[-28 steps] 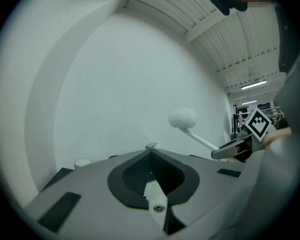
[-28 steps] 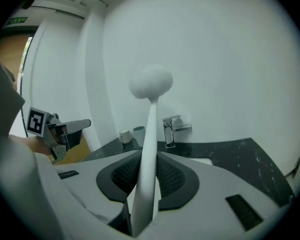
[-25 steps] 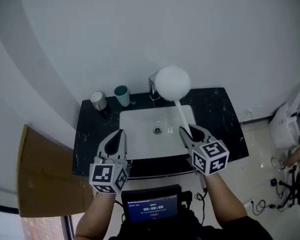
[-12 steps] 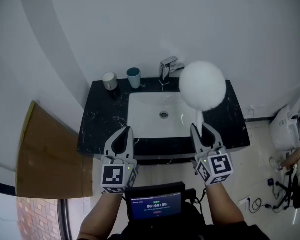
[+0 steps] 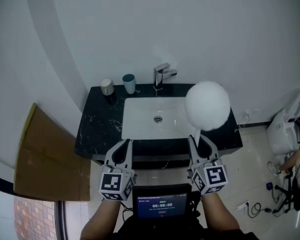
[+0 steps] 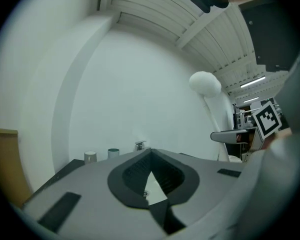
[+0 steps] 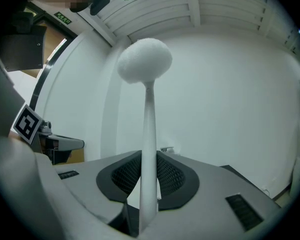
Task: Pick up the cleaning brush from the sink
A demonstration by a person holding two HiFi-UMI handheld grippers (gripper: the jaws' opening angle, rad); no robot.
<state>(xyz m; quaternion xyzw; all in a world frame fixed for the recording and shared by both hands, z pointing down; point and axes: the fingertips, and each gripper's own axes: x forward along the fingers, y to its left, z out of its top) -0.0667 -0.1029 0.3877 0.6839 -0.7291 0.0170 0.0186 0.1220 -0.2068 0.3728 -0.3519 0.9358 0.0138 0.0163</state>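
Drawn back from the sink (image 5: 140, 105), the right gripper (image 5: 199, 140) clamps the cleaning brush (image 5: 207, 105), whose head projects beyond its tips.

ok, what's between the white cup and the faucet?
The teal cup stands between the white cup and the faucet; head view shows it.

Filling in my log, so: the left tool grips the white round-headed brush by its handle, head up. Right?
No, the side is wrong. The right tool grips the white round-headed brush by its handle, head up; the right gripper view shows its jaws closed on the handle. The left tool holds nothing.
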